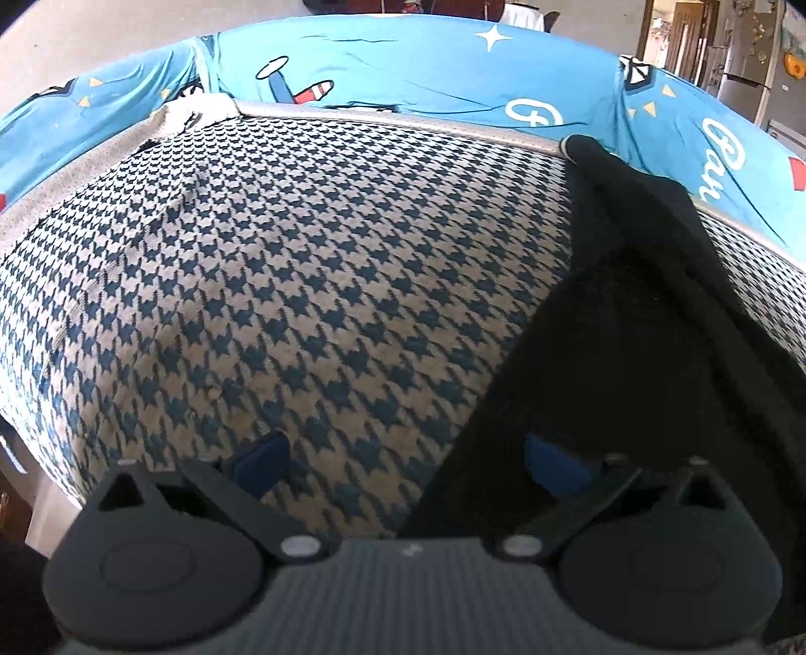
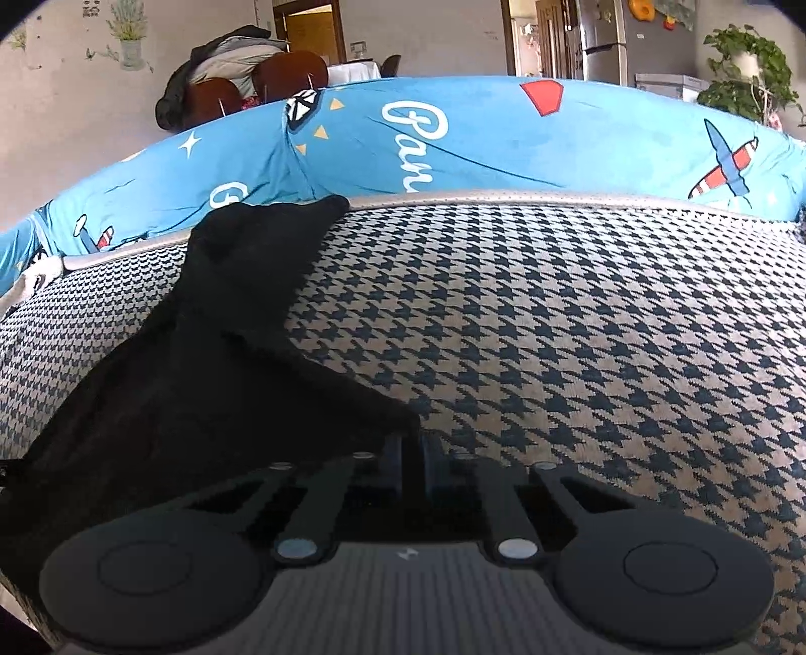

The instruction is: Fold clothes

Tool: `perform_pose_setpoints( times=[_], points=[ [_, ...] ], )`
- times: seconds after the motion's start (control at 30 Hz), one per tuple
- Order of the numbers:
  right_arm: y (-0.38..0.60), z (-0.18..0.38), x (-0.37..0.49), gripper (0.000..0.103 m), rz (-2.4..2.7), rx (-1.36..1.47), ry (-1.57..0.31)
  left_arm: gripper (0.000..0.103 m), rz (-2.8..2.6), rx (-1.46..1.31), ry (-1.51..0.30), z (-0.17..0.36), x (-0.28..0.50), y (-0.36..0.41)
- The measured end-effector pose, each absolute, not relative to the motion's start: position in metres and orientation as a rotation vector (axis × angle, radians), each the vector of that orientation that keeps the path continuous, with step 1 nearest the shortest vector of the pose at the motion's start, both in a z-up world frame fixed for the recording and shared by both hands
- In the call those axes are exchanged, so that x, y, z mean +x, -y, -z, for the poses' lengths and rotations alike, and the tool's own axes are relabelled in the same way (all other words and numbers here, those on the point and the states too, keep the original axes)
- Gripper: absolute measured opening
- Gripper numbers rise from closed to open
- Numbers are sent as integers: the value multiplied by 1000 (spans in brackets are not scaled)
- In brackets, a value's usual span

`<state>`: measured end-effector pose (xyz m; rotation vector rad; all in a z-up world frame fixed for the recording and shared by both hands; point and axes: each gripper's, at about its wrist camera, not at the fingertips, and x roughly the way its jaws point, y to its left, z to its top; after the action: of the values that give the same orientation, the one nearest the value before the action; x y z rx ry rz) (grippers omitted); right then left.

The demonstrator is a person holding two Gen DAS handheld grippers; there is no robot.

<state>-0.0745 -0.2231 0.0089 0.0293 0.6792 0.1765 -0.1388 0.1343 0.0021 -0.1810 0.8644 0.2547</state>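
Observation:
A black garment (image 1: 629, 302) lies spread on a houndstooth seat cushion (image 1: 302, 277), on the right in the left wrist view. My left gripper (image 1: 408, 463) is open just above the cushion; its right blue pad (image 1: 554, 468) is over the garment's left edge and its left pad (image 1: 262, 458) over bare cushion. In the right wrist view the black garment (image 2: 226, 352) stretches from the back edge down to the near left. My right gripper (image 2: 413, 468) is shut, its fingers together on the garment's near right corner. The cloth is too dark to show its folds.
A blue cartoon-print cover (image 2: 504, 136) rises behind the houndstooth cushion (image 2: 554, 327). Behind it stand chairs piled with clothes (image 2: 242, 75), a fridge (image 2: 604, 40) and a potted plant (image 2: 745, 65). The cushion's near left edge (image 1: 40, 453) drops off.

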Motion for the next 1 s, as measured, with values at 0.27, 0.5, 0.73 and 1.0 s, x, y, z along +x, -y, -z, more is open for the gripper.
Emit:
perform_pose_setpoints(
  times=[0.27, 0.5, 0.73, 1.0],
  points=[
    [222, -24, -94, 8, -283, 71, -603, 103, -214, -178, -860, -3, -139, -126],
    [214, -19, -100, 19, -275, 8, -622, 103, -191, -160, -862, -2, -137, -120],
    [220, -14, -103, 50, -161, -16, -659, 103, -181, -164, -860, -3, -137, -118],
    [233, -4, -94, 51, -114, 37, -685, 103, -174, -170, -857, -4, -138, -118]
  ],
)
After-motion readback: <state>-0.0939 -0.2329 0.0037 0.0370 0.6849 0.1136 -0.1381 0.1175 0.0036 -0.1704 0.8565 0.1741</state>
